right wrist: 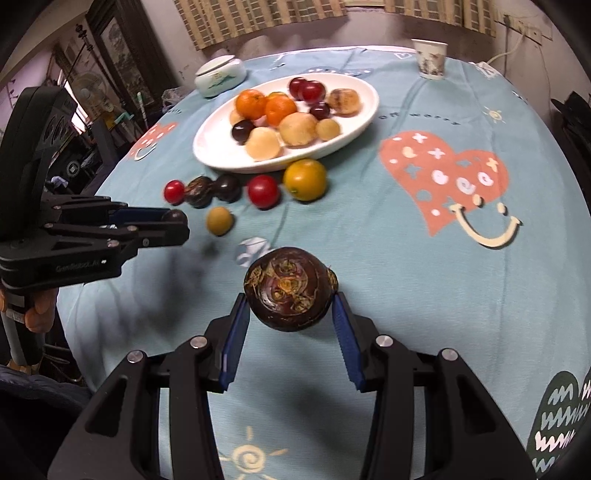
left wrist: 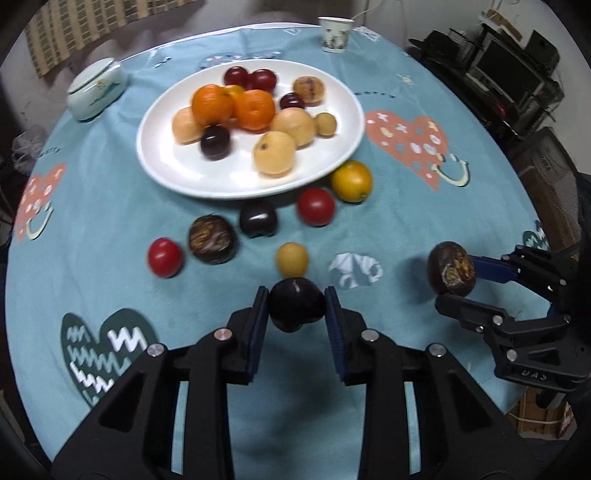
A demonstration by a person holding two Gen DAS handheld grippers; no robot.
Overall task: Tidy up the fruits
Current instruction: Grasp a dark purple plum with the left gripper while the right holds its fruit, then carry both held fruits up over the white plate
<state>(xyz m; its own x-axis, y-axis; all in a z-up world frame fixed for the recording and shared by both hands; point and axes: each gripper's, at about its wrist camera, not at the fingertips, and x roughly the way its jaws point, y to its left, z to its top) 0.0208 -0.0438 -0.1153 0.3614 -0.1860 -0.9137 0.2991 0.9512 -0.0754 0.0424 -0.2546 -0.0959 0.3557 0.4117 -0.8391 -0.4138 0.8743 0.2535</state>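
My left gripper (left wrist: 296,301) is shut on a dark plum (left wrist: 297,303) and holds it above the cloth. It also shows in the right wrist view (right wrist: 173,221). My right gripper (right wrist: 290,306) is shut on a brown water chestnut (right wrist: 290,290), which also shows in the left wrist view (left wrist: 451,274). A white plate (left wrist: 340,147) holds oranges, plums and several pale fruits. In front of it lie a yellow orange (left wrist: 351,181), two red tomatoes (left wrist: 316,206) (left wrist: 165,257), a dark plum (left wrist: 257,218), a chestnut (left wrist: 211,239) and a small yellow fruit (left wrist: 292,259).
A lidded white pot (left wrist: 96,88) stands at the back left and a paper cup (left wrist: 334,34) at the back. The round table has a blue patterned cloth (left wrist: 424,221). Shelves and a chair stand off the right edge.
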